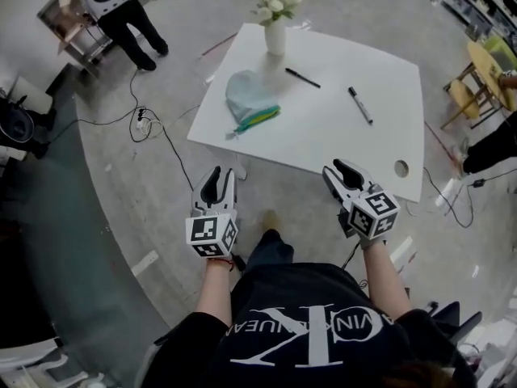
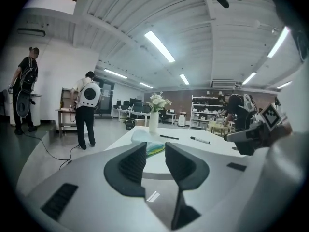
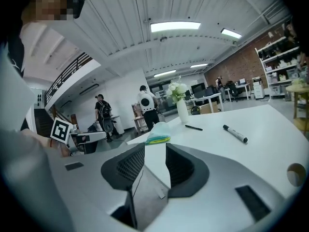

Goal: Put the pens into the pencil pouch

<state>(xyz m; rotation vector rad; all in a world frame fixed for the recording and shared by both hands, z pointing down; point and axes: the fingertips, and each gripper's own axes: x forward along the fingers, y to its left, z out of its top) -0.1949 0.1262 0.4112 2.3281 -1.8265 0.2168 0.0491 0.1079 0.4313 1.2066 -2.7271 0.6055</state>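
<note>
A pale blue pencil pouch (image 1: 251,97) with a green and yellow edge lies on the white table (image 1: 323,132), towards its left side. A thin black pen (image 1: 302,78) rests beyond it near the vase. A marker (image 1: 360,105) with a black cap lies further right. Both grippers hover short of the table's near edge. My left gripper (image 1: 216,186) stands open and holds nothing. My right gripper (image 1: 343,175) is open too, nothing between its jaws. The pouch (image 3: 158,135) and the marker (image 3: 235,133) show ahead in the right gripper view, the pouch (image 2: 150,145) also in the left one.
A white vase (image 1: 275,31) with pale flowers stands at the table's far edge. A round hole (image 1: 401,168) sits in the table's near right corner. Cables (image 1: 153,128) trail on the floor at left. A person (image 1: 121,6) stands far left; chairs (image 1: 477,79) are at right.
</note>
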